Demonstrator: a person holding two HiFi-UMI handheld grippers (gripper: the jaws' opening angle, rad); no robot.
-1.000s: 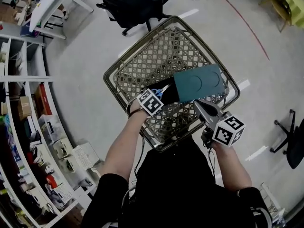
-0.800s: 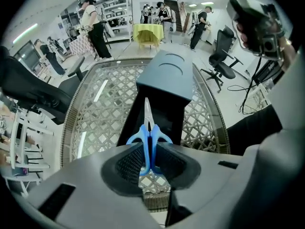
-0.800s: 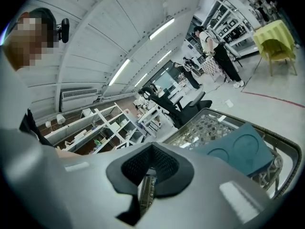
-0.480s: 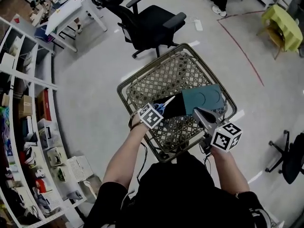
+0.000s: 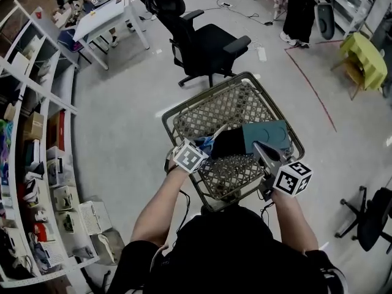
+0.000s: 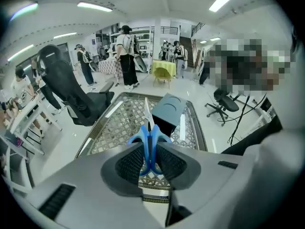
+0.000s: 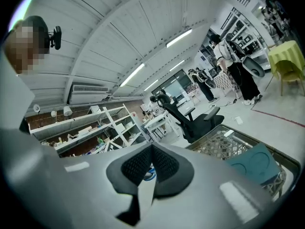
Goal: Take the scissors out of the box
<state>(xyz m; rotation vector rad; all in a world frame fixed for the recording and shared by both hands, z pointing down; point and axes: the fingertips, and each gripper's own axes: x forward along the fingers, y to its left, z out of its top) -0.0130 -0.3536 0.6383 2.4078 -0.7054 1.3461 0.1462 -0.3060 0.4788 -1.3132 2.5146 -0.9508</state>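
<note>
Blue-handled scissors [image 6: 149,136] were clamped at the handles between the left gripper [image 6: 150,152] jaws, with the metal blades closed, pointed forward and clear of the box [image 6: 170,109]. The box, a teal lid over a black opening, lay just ahead and right of that gripper on a metal lattice basket [image 5: 223,106]. The right gripper [image 7: 151,163] jaws were pressed together, with nothing held, near the box. A black office chair [image 5: 211,41] was seen beyond the basket.

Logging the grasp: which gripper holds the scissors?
The left gripper: its jaws clamp the blue scissors by the handles; the right gripper is shut, empty.
</note>
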